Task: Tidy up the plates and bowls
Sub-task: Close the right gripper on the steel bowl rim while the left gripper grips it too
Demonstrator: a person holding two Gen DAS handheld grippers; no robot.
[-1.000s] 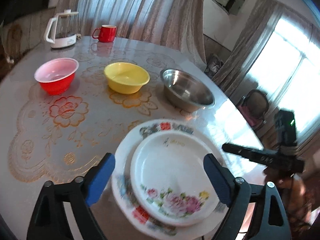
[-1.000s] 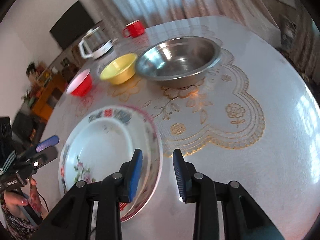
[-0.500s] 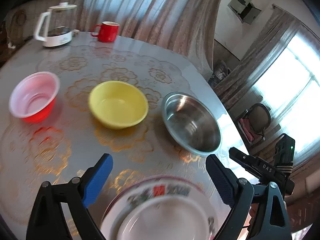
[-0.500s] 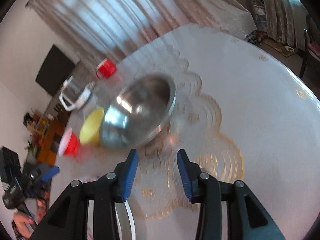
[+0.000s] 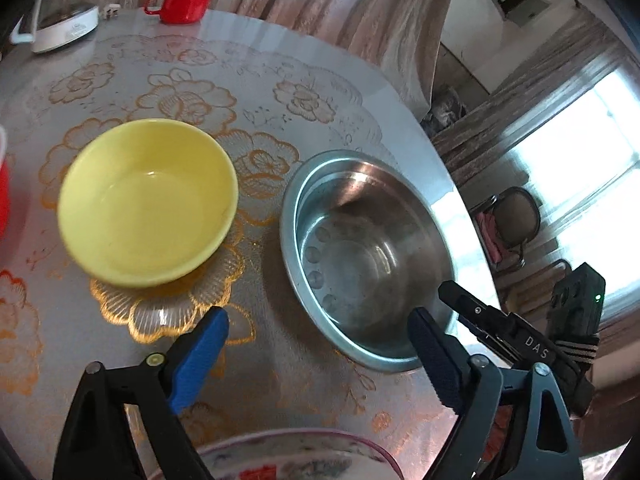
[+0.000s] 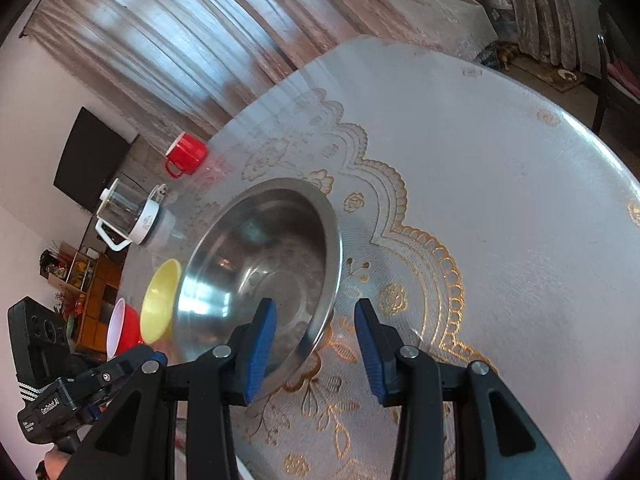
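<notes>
Straddling the steel bowl (image 6: pixel 260 264) rim with my right claw (image 6: pixel 316 354)
Pads apart, not touching; left claw (image 5: pixel 316 360) closing, empty, beside that bowl

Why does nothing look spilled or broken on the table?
Nothing stands out. The yellow plastic bowl and the shiny steel bowl both sit upright and empty, side by side but apart, and the red mug stands upright too. No spills or cracks show.
</notes>
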